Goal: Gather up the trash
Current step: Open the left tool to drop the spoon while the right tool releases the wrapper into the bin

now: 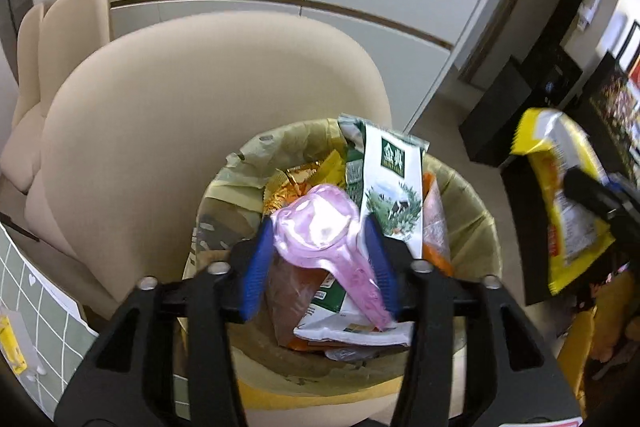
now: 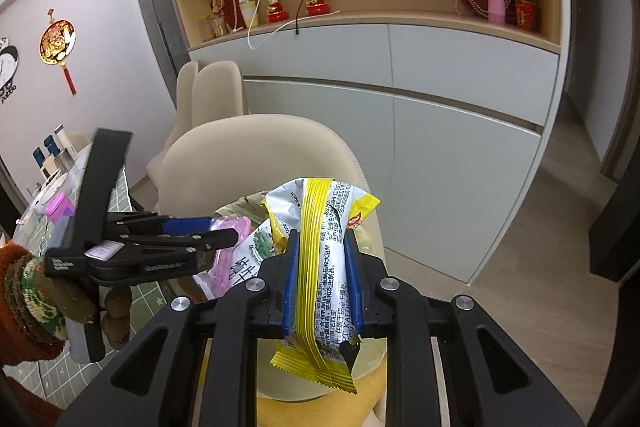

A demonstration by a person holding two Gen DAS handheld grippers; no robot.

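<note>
Two tools at lined beige trash bin [image 1: 472, 211]: left tool [image 1: 320, 263] wide, crumpled pink plastic wrapper [image 1: 320, 227] loose between pads directly over bin; right tool [image 2: 322, 279] clamps upright yellow-striped snack wrapper [image 2: 324, 267], just beside.

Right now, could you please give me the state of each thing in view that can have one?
Left hand-held gripper: over the bin, pink wrapper between its blue pads; whether they press it is unclear.
Crumpled pink plastic wrapper: above the pile.
Right hand-held gripper: shut on the packet.
Yellow-and-white snack packet: clamped upright.
Round bin with yellowish liner: open, nearly full.
Green-and-white milk carton: flattened, standing up.
</note>
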